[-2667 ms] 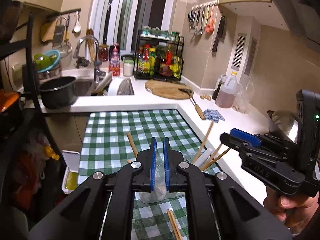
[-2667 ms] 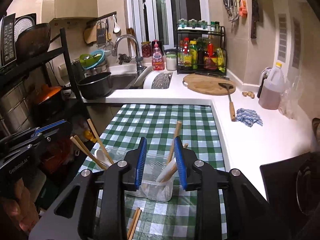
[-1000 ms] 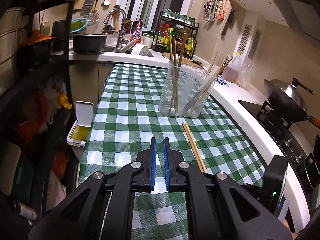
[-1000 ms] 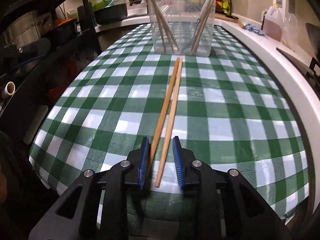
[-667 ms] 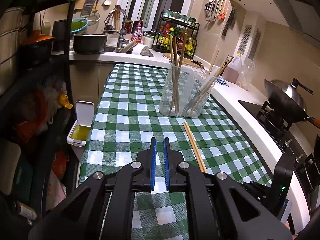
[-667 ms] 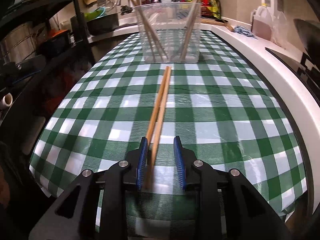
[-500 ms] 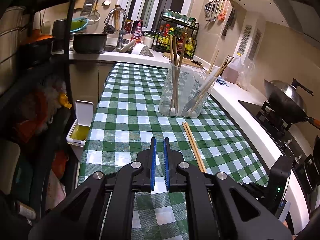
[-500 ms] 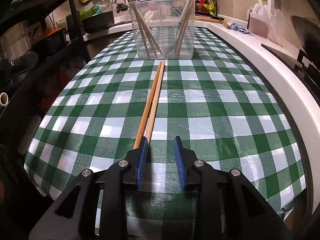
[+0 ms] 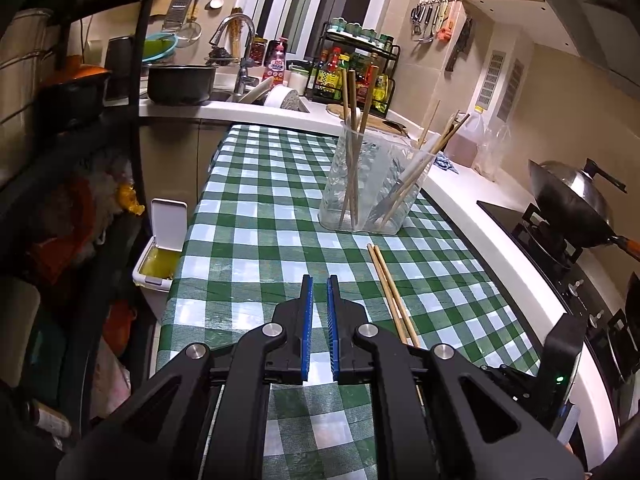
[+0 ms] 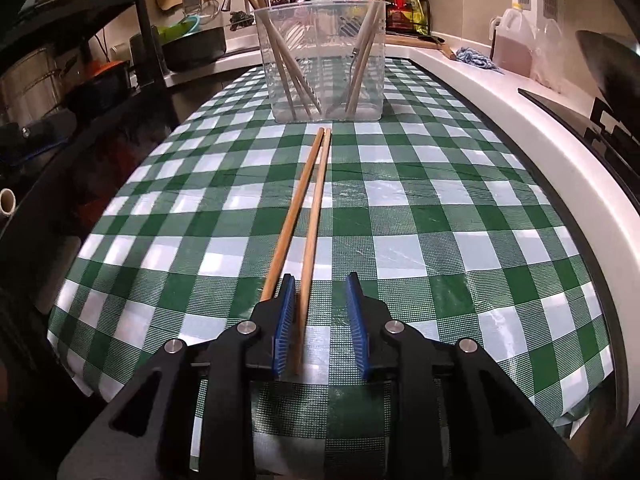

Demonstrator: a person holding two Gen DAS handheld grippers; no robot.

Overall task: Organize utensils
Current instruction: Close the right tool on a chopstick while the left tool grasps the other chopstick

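Two wooden chopsticks [image 10: 310,196] lie side by side on the green checked tablecloth [image 10: 440,220], pointing at a clear plastic container [image 10: 324,60] that holds several chopsticks and utensils. My right gripper [image 10: 320,292] is open, low over their near ends; one chopstick lies between the jaws by the left pad, the other runs just outside the left finger. In the left wrist view the pair of chopsticks [image 9: 390,292] lies right of my left gripper [image 9: 319,284], which is shut and empty above the cloth. The container [image 9: 374,184] stands beyond.
A white counter edge [image 10: 520,120] runs along the right, with a wok [image 9: 572,204] on the stove. A black shelf rack [image 9: 132,80] and a small white bin [image 9: 162,248] stand left of the table. Sink, pot and spice rack sit at the back.
My right gripper dropped from over the container to the near ends of the lying chopsticks and shifted right, so one chopstick now lies between its jaws. My left gripper pulled back and holds still.
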